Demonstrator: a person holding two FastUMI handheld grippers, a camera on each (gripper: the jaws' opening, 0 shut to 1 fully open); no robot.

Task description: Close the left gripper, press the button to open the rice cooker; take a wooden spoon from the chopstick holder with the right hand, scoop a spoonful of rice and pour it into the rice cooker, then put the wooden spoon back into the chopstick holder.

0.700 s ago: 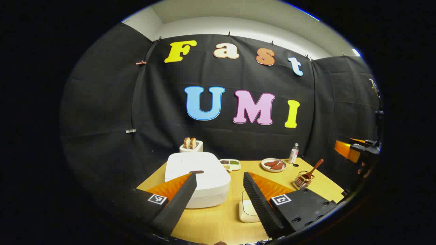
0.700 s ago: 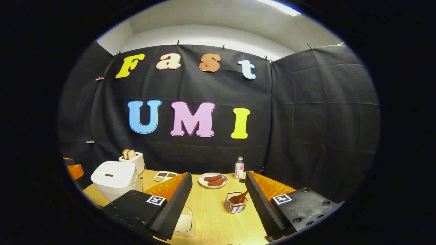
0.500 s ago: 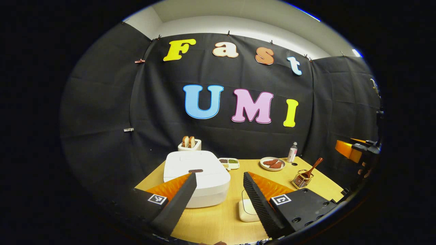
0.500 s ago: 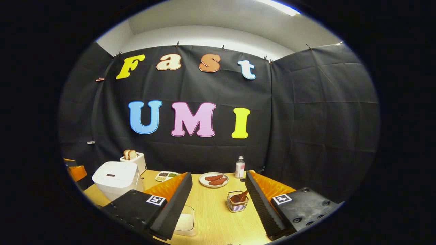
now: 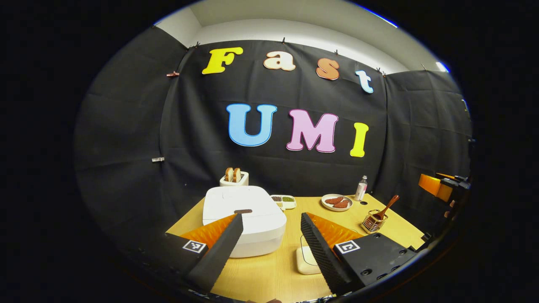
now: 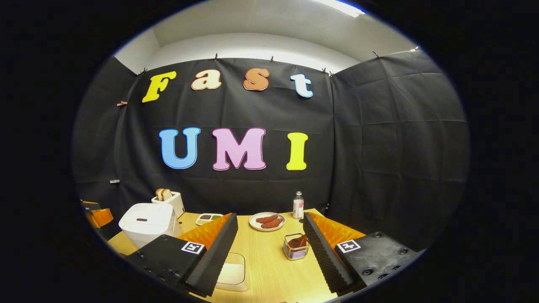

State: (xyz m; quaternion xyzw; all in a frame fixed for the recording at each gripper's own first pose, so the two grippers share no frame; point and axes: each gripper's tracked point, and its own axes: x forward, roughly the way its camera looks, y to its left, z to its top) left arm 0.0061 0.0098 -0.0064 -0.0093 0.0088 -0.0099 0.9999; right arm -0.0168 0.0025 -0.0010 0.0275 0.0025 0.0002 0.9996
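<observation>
Left gripper view: left claw (image 5: 271, 233) wide open, empty, above counter (image 5: 278, 273) before rice cooker (image 5: 244, 219); lid shut, button (image 5: 243, 211) unpressed. Right claw (image 6: 269, 248) wide open, empty; wooden spoon (image 6: 300, 241) in chopstick holder (image 6: 295, 249) ahead. Risk: open fingers straddle button, press misses; claw must close first.
</observation>
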